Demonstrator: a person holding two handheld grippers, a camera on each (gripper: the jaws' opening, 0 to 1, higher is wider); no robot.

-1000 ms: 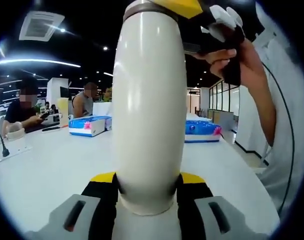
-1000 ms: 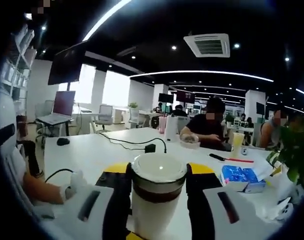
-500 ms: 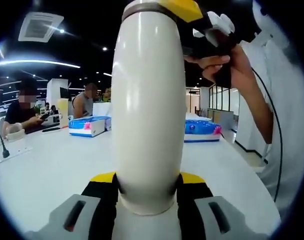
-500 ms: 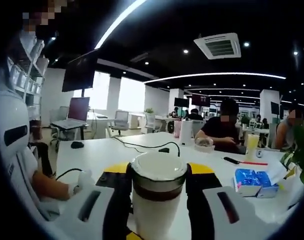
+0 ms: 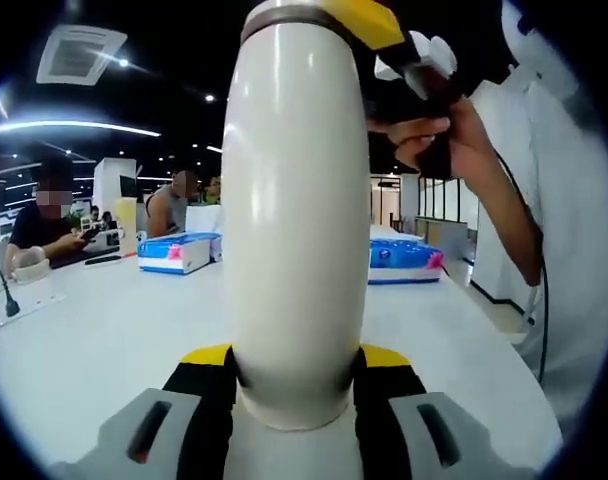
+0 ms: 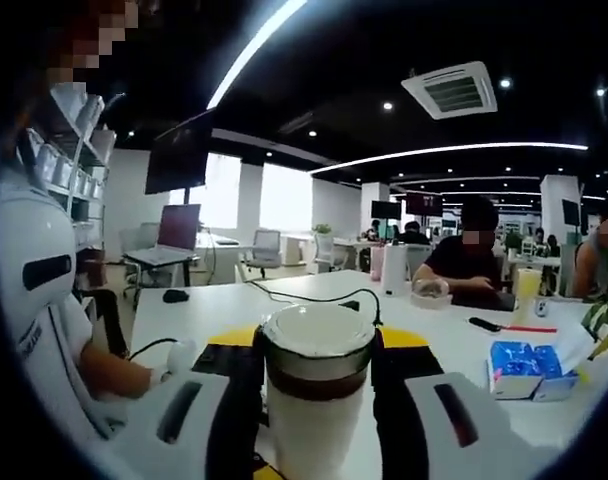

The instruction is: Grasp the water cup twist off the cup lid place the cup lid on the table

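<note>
While the left gripper keeps its fingers clamped on the water cup, the right gripper, fingers closed on the cup lid, has swung round, so twisting looks underway.

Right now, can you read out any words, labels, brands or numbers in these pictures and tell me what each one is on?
No text can be read.
Cup: plain white body, no print that shows.
Lid: no marking that shows.
Blue boxes on the table: printed, but too small and blurred to read.
White vest on the person at the left of the right gripper view: a small dark mark, too blurred to read.
</note>
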